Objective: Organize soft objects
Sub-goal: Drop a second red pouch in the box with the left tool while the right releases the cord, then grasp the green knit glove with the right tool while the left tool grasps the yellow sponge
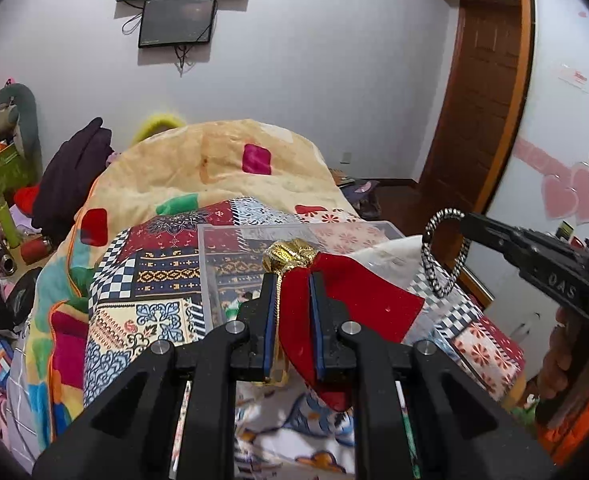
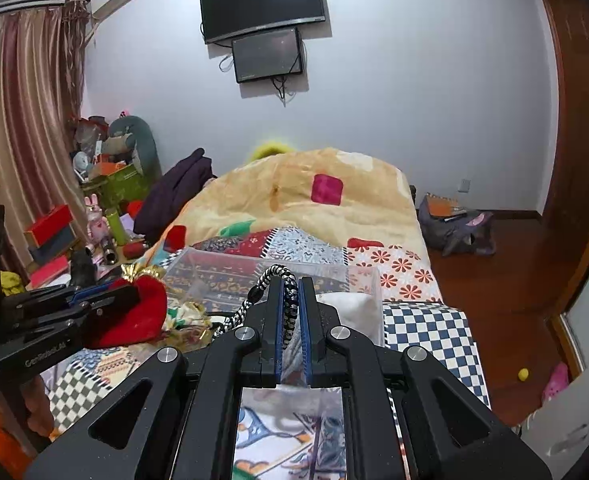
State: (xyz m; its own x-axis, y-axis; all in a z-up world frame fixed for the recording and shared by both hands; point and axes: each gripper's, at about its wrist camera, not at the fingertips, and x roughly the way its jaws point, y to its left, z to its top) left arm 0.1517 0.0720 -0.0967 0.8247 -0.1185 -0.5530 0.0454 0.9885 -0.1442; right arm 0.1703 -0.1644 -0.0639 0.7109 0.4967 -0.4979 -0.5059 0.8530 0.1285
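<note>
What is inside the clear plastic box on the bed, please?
Through the clear plastic box, only the patterned bedcover beneath shows. Something white is at its near right corner; whether inside is unclear. The tools hide the near part.

Bed (image 2: pixel 434 320); patchwork quilt (image 2: pixel 402 268), clear bin (image 2: pixel 358 280)

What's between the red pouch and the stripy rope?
In the right wrist view, a clear plastic box on the patchwork quilt sits between the red pouch and the braided rope.
</note>
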